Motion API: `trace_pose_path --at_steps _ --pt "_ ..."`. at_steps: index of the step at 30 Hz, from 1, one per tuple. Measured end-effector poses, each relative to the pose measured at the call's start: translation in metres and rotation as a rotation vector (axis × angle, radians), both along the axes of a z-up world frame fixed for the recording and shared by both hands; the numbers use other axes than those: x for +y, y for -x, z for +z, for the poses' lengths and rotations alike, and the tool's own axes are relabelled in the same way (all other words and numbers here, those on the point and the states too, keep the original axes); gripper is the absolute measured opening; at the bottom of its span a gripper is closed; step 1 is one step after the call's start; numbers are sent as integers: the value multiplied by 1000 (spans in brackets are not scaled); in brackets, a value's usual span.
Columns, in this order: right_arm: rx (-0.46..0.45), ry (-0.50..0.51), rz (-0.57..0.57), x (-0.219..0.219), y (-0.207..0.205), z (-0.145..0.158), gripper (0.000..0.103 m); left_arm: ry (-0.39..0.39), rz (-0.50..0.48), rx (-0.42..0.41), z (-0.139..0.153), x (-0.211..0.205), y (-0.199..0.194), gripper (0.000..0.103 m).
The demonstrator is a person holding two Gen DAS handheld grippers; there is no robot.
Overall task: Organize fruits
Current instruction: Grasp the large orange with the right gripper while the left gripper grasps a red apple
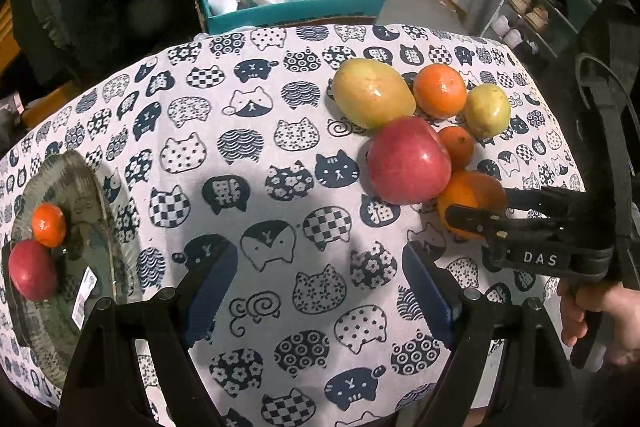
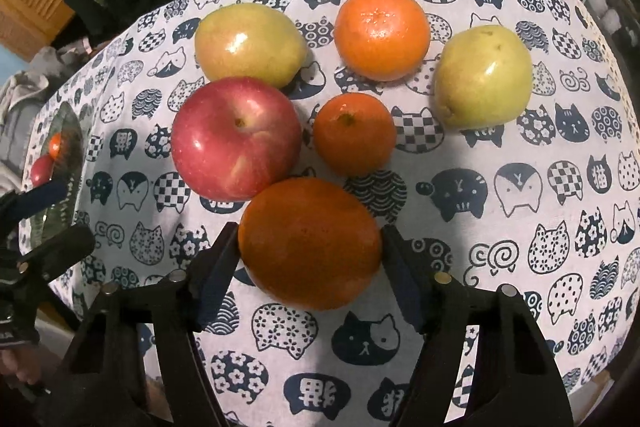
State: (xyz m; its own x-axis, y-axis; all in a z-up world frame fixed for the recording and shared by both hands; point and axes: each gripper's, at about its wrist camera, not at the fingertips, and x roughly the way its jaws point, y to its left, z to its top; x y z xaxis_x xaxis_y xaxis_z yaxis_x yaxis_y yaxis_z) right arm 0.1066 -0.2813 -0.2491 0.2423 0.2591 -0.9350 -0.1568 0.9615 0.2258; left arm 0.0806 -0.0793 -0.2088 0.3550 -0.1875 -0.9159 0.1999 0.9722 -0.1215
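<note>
Fingers, right gripper point(image 2: 310, 259): bracketing the big orange point(image 2: 310, 243), contact hard to confirm.
Fingers, left gripper point(image 1: 320, 291): standing open, empty.
Plate point(image 1: 100, 195): being cut off at frame edge.

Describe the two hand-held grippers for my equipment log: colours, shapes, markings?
Both look alike. The left hand-held gripper and the right hand-held gripper have black angular frames with silver pins and two fingers faced with ribbed dark-blue pads. The right one carries white "DAS" lettering on its side and a black strap.
</note>
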Motion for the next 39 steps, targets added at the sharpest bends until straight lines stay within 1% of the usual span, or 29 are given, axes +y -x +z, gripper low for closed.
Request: trace_pose_path --at_steps 4,7,14,20,25,33,37,39 --pt "-15 35 -12 -10 4 2 69 8 -22 0 -4 -11 -5 86" --pt "-31 43 -37 -23 7 6 69 9 -42 3 -7 -22 -12 86" --pt "-77 88 -81 -50 6 16 69 39 -66 39 -18 -49 -29 86" --pt "-83 77 -121 -71 4 16 69 25 -107 54 -28 -74 -37 86" --pt "-84 66 -141 -78 -1 13 69 10 -116 74 -39 -88 -47 86" --pt "-89 60 -144 -85 -5 8 69 11 -109 94 -54 -98 -59 86" --pt "-88 57 -149 -90 -7 6 69 7 -118 88 -58 -100 -61 86" --pt "-87 57 -151 -91 -7 5 69 -2 -129 77 -59 -101 -62 84"
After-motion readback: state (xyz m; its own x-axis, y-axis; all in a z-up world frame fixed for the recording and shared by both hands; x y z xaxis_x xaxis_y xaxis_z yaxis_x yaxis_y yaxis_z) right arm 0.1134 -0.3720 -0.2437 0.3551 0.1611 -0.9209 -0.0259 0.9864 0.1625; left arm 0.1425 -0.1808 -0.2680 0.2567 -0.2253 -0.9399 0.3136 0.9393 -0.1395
